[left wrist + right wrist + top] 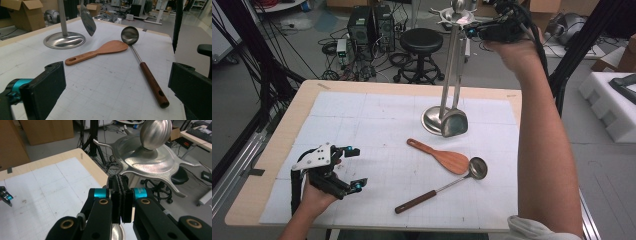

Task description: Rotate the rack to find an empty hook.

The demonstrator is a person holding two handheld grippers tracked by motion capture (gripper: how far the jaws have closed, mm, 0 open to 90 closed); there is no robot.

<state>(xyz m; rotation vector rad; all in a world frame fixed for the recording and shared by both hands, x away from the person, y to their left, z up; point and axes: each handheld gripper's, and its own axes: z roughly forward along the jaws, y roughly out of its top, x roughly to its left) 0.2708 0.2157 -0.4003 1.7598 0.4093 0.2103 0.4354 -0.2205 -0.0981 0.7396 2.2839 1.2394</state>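
Steel spatula (454, 121) hung blade-down from the utensil stand (457, 19), its handle top just beyond the right gripper (121, 195), whose jaws were pressed together; left gripper (354, 167) jaws gaped over the tabletop (372, 115).

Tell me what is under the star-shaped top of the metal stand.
Under the stand's top hangs a metal spatula, its blade just above the round base. The right gripper, jaws shut, covers the spatula's handle end and hook.
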